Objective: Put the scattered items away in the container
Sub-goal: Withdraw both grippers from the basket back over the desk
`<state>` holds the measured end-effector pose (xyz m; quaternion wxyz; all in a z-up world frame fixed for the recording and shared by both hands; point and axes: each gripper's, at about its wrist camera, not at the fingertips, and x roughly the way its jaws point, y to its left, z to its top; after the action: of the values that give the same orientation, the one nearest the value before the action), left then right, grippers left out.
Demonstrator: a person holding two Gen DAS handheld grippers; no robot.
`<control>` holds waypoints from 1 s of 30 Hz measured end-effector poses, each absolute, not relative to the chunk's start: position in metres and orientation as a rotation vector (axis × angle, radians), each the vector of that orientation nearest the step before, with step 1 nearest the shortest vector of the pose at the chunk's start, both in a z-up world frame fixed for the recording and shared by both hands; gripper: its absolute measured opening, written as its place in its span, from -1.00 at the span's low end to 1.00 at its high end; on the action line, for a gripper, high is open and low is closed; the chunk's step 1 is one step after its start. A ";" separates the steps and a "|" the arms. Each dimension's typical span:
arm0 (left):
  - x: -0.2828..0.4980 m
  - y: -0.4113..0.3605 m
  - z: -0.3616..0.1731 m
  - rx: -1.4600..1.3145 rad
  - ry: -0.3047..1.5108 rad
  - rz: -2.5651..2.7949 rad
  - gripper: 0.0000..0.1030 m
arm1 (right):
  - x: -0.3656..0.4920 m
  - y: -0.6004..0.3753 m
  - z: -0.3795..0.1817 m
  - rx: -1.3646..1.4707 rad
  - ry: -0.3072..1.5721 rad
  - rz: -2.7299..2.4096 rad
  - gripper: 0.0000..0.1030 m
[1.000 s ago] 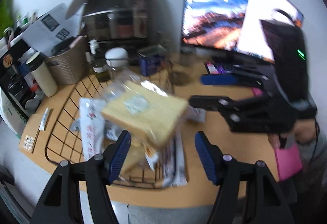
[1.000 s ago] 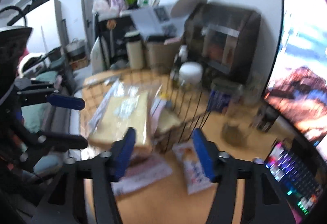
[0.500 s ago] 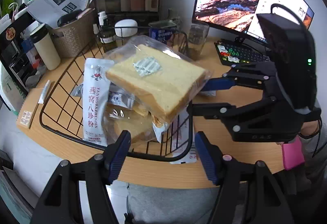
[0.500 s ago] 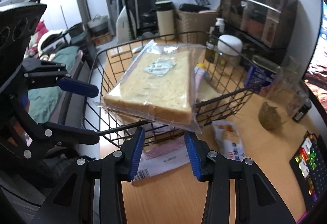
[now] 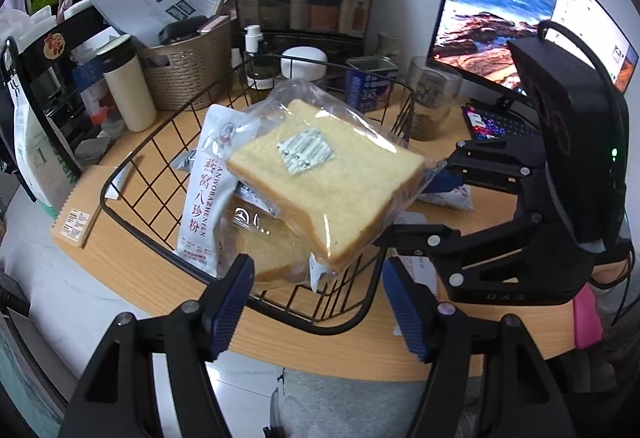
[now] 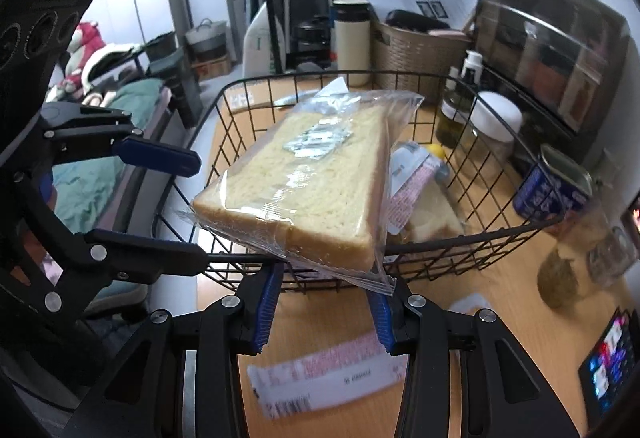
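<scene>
Two bread packs and a sachet fill the wire basket.

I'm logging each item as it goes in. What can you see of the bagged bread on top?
The bread is a thick pale-yellow slice with a tan crust, sealed in clear crinkled plastic with a small silvery sachet on its top face. It lies tilted across the basket, its near corner overhanging the rim between the right gripper pads, propped on packets beneath.
</scene>
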<state>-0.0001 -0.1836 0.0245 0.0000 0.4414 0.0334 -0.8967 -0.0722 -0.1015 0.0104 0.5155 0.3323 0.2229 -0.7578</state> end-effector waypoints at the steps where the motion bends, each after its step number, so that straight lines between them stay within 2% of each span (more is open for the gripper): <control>1: -0.001 -0.187 0.024 1.382 0.113 -2.815 0.40 | -0.073 -0.106 0.011 0.791 0.550 -1.821 -0.18; 8: -0.005 -0.201 0.029 1.380 0.212 -2.809 0.40 | -0.086 -0.115 0.009 0.820 0.503 -1.808 -0.17; 11: 0.002 -0.191 0.038 1.345 0.204 -2.848 0.40 | -0.086 -0.102 0.010 0.819 0.516 -1.821 0.06; 13: 0.006 -0.178 0.044 1.336 0.189 -2.881 0.40 | -0.088 -0.089 0.012 0.820 0.529 -1.851 0.09; 17: 0.009 -0.139 0.049 1.384 0.138 -2.960 0.40 | -0.097 -0.051 0.010 0.862 0.523 -1.924 0.14; 20: 0.007 -0.102 0.041 1.477 0.032 -2.996 0.41 | -0.104 -0.022 -0.001 0.898 0.536 -1.979 0.14; 25: -0.013 -0.065 0.003 1.658 -0.080 -2.903 0.41 | -0.120 0.017 -0.026 0.971 0.536 -2.006 0.17; 30: -0.031 -0.061 -0.023 1.663 -0.140 -2.774 0.41 | -0.132 0.028 -0.049 1.003 0.595 -1.954 0.20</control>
<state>-0.0315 -0.0613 -0.0226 -0.0481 0.5131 -0.0431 -0.8559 -0.1318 0.0276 -0.0486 0.4194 0.4002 0.2374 -0.7795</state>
